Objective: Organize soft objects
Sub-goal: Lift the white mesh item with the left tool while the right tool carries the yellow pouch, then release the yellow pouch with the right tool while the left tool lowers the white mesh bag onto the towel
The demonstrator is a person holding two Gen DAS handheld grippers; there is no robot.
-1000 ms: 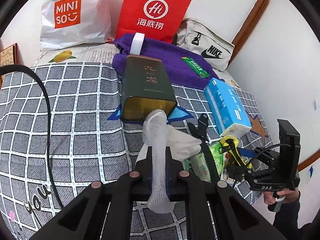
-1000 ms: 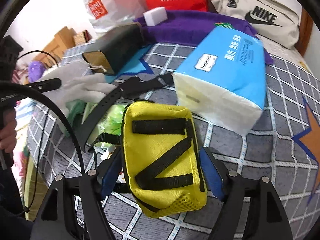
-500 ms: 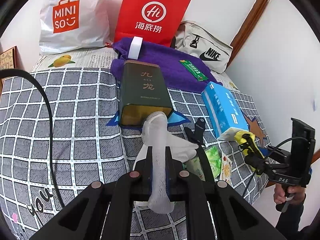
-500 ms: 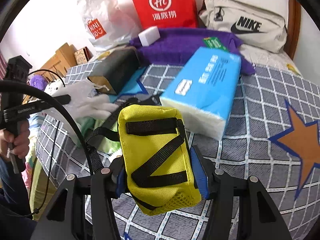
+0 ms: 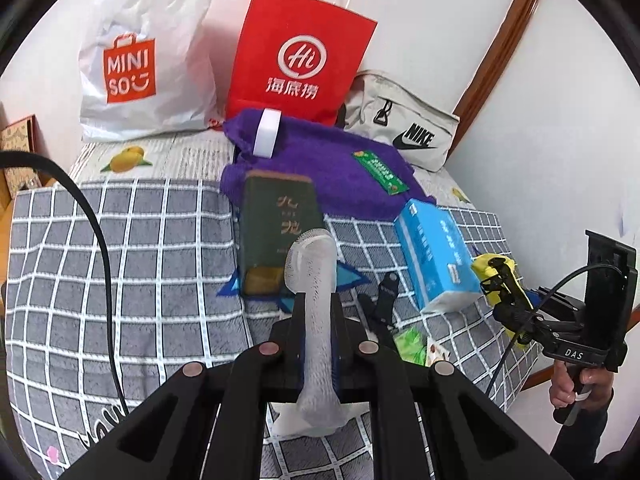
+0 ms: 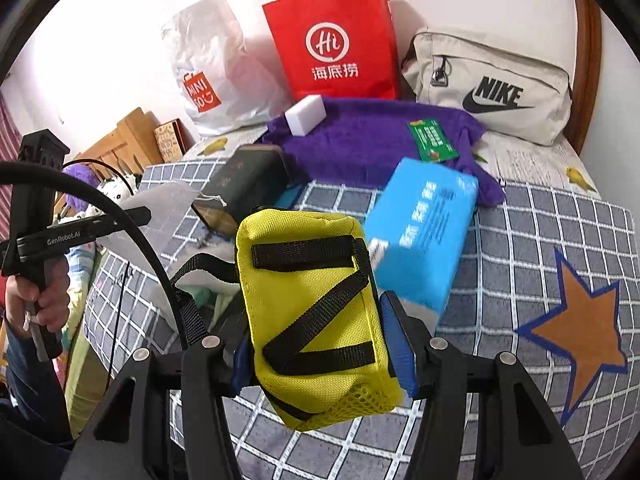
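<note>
My left gripper (image 5: 316, 312) is shut on a white knit glove (image 5: 316, 320) and holds it above the checked blanket (image 5: 120, 260); the glove also shows in the right wrist view (image 6: 168, 204). My right gripper (image 6: 320, 328) is shut on a yellow pouch with black straps (image 6: 316, 312), lifted above the bed; the pouch also shows at the right in the left wrist view (image 5: 500, 276). A purple towel (image 5: 336, 160) lies at the back with a white sponge (image 5: 267, 134) and a green packet (image 5: 380, 172) on it.
A dark green tin (image 5: 276, 232) and a blue tissue pack (image 5: 436, 256) lie mid-bed. A black strap (image 5: 384, 296) and green wrappers (image 5: 408, 344) lie near the front. A Miniso bag (image 5: 140, 68), red paper bag (image 5: 300, 60) and Nike bag (image 5: 404, 132) stand against the wall.
Both grippers have risen. The right one lifted the yellow pouch off the bed and closed tighter on it. The left one lifted the glove higher above the blanket.
</note>
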